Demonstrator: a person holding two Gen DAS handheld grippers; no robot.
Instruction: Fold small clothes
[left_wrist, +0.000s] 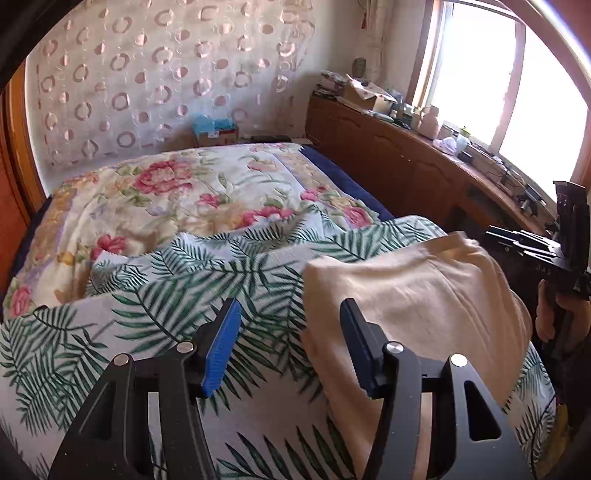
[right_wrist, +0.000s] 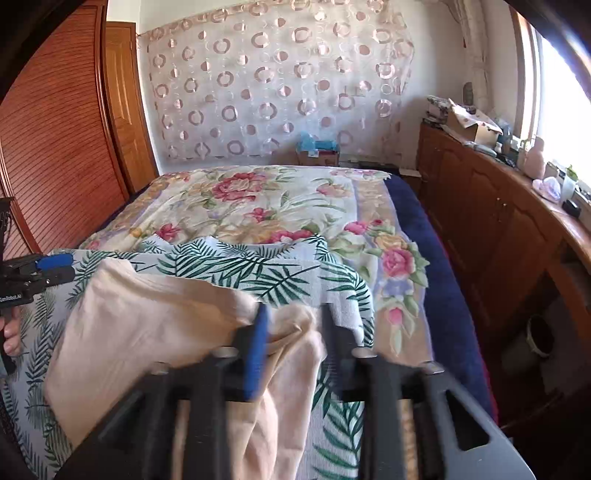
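Observation:
A cream garment (left_wrist: 406, 295) lies partly folded on a palm-leaf sheet (left_wrist: 166, 295) on the bed. My left gripper (left_wrist: 290, 343) stands open at the garment's left edge. Its blue-padded finger is over the sheet and its dark finger is over the cloth, with nothing pinched. In the right wrist view the same garment (right_wrist: 147, 314) spreads to the left, and a bunched fold of it sits between the fingers of my right gripper (right_wrist: 295, 343). Those fingers are blurred and stand apart, not pressing the cloth. Each gripper also shows at the edge of the other's view, held by a hand (left_wrist: 554, 314).
A floral quilt (left_wrist: 166, 199) covers the far half of the bed over a dark blue blanket (right_wrist: 436, 295). A long wooden cabinet (left_wrist: 388, 158) with clutter on top runs under the window on the right. A wooden wardrobe (right_wrist: 55, 147) stands to the left.

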